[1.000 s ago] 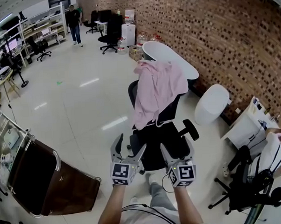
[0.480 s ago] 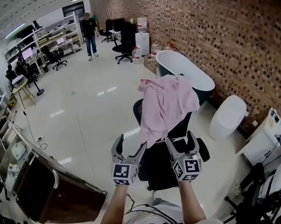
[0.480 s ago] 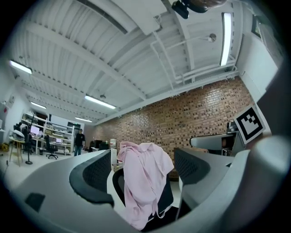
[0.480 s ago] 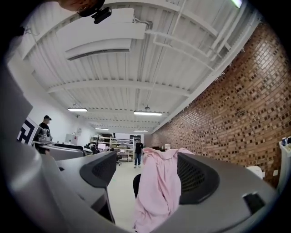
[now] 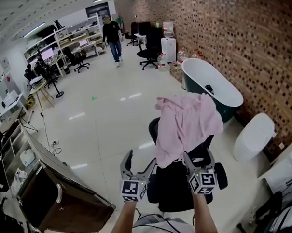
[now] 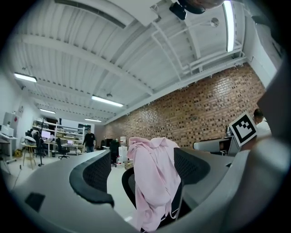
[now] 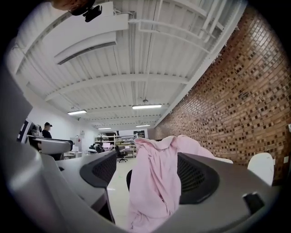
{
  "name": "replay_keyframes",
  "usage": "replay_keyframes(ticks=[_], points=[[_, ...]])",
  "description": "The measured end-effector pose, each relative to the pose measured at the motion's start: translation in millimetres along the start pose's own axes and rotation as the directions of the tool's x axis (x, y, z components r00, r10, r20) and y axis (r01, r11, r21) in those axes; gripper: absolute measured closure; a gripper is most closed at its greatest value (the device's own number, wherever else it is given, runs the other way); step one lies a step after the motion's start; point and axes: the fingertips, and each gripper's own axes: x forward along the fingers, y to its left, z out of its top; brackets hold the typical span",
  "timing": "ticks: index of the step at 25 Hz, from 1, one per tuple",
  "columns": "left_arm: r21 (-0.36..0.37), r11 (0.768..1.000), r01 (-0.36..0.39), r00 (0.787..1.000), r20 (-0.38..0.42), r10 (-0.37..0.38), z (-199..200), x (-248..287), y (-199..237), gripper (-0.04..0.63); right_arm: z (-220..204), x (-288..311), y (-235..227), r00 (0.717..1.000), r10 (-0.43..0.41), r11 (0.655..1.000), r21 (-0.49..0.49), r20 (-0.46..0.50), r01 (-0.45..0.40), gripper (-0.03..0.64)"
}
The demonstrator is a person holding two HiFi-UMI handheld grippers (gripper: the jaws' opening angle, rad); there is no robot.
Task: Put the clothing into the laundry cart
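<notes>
The left gripper (image 5: 138, 163) and the right gripper (image 5: 199, 159) are both held level, each with its jaws spread wide, gripping and touching nothing. The pale pink fabric garment (image 5: 185, 124) hangs draped over the backrest of a black mesh office chair (image 5: 175, 187), straight ahead of both pairs of jaws, close but apart from them. The dark brown fabric laundry cart (image 5: 53, 202), framed in metal tube, stands off to the left of the left gripper, well apart from the garment.

A red brick wall (image 5: 239, 32) lines the right of a wide room with a glossy pale floor (image 5: 102, 120), a bathtub (image 5: 210, 84) and white toilet (image 5: 253, 135) beside it, shelves (image 5: 79, 34) and office chairs (image 5: 150, 48) at the far end, strip lights (image 7: 146, 106) overhead.
</notes>
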Motion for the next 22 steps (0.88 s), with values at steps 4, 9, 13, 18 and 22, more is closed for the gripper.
replay_keyframes(ticks=[4,9,13,18,22], points=[[0.0,1.0,-0.028,0.999,-0.016,0.028,-2,16,25,0.184,-12,40,2,0.999,0.037,0.999,-0.025,-0.037,-0.038,0.181],[0.007,0.999,-0.05,0.998,-0.036,0.05,-6,21,44,0.184,-38,89,11,0.988,0.101,0.992,-0.066,-0.113,-0.109,0.181],[-0.005,0.998,-0.064,0.996,-0.07,0.063,-13,14,56,0.184,-66,139,16,0.971,0.151,0.971,-0.157,-0.183,-0.181,0.158],[-0.039,0.994,-0.103,0.987,-0.126,0.097,-44,4,76,0.184,-101,209,9,0.957,0.146,0.978,-0.112,-0.25,-0.178,0.038],[-0.056,0.993,-0.102,0.985,-0.148,0.093,-47,4,76,0.185,-129,257,-4,0.945,0.068,0.987,-0.116,-0.319,-0.11,0.003]])
